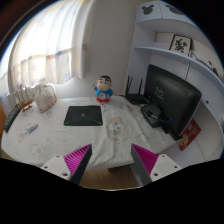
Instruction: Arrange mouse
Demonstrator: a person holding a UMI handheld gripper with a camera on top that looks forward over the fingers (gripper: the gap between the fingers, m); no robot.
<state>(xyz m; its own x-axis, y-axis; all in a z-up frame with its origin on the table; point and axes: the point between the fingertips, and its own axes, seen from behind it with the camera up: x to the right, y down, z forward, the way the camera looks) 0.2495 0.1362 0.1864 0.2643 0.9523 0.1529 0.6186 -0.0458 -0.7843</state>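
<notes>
A black mouse pad (83, 116) lies flat on a desk covered with a white cloth (60, 140). A small pale object (117, 127), which may be the mouse, lies on the cloth to the right of the pad; I cannot tell for sure. My gripper (111, 160) is open and empty, with its magenta pads (77, 158) spread wide. It hovers at the desk's near edge, well short of the pad and the pale object.
A black monitor (172, 98) stands at the right. A blue and white figurine (103, 89) stands at the back, with a dark device (132, 97) beside it. A bag-like object (44, 97) sits at the back left. Wall shelves (180, 50) hang above the monitor.
</notes>
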